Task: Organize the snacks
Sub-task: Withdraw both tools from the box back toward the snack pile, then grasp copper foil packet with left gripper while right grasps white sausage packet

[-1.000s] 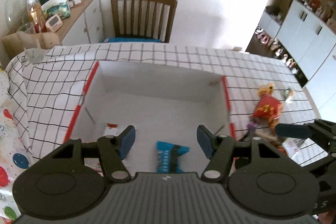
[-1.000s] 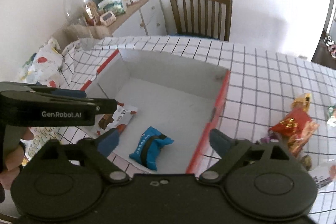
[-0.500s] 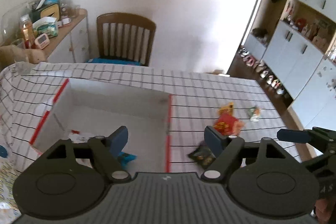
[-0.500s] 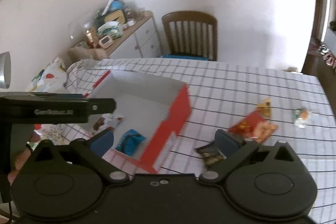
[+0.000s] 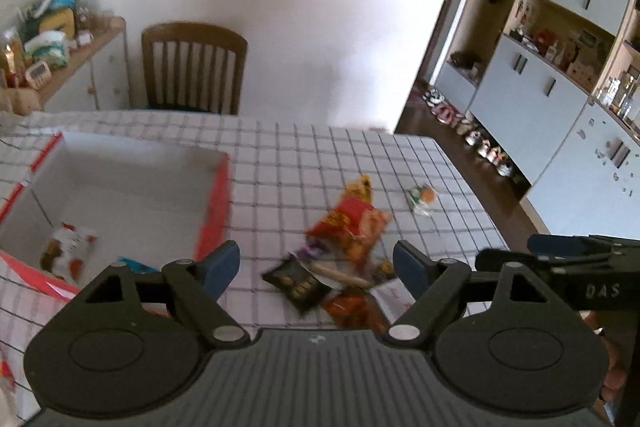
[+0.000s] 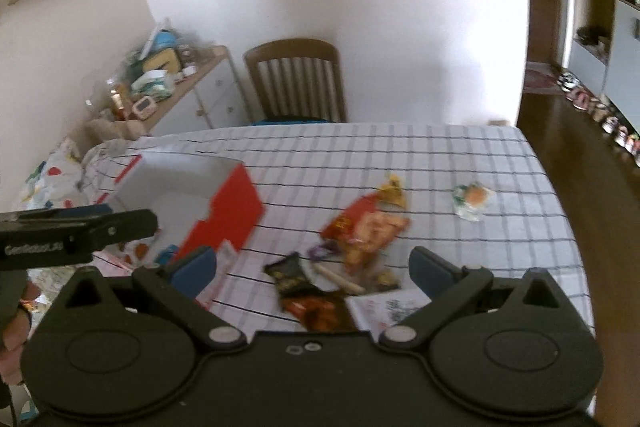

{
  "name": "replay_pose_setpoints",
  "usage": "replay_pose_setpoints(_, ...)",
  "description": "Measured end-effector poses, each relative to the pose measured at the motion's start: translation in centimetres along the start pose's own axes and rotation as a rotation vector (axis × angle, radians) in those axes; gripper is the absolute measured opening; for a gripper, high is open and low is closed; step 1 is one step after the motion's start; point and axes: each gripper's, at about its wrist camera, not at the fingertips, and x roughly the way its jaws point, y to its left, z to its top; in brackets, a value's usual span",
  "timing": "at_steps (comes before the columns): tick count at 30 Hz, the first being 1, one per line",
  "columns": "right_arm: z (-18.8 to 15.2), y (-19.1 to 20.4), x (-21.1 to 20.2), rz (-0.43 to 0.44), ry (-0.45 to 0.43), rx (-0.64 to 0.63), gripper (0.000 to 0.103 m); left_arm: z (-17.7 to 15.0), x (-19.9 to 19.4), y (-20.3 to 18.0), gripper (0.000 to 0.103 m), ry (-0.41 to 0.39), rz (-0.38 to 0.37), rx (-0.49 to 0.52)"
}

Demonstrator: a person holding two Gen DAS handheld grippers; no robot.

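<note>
A pile of snack packets lies on the checked tablecloth: a red-orange bag, a black packet, a dark orange packet and a small yellow one. A green-orange sweet lies apart to the right. The red-and-white box on the left holds a white packet and a blue one. My left gripper hangs above the pile, its jaws opening with nothing between them. My right gripper stands wide open and empty over the same pile.
A wooden chair stands at the table's far side. A cluttered sideboard is at the back left. White cupboards line the right wall. The table's right edge drops to a dark floor.
Both grippers have swung right, from over the box to over the snack pile. The left jaws have widened. The box now sits at the left of both views.
</note>
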Motion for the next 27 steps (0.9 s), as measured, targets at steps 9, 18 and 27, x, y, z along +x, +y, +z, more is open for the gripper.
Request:
replay_pose_setpoints(9,-1.8,-4.7,0.7,-0.060,0.026,0.093,0.103,-2.7,4.5,-3.2,0.084,0.112,0.025,-0.027)
replay_pose_setpoints(18,-3.9,-8.8,4.1,-0.139,0.084,0.315,0.103,-4.9,9.6,-3.0,0.084,0.230,0.087,-0.128)
replay_pose_setpoints(27,-5.2,-10.6,8.1,-0.161,0.161,0.474,0.096,-5.9,13.3,-3.4,0.084,0.265,0.103,-0.173)
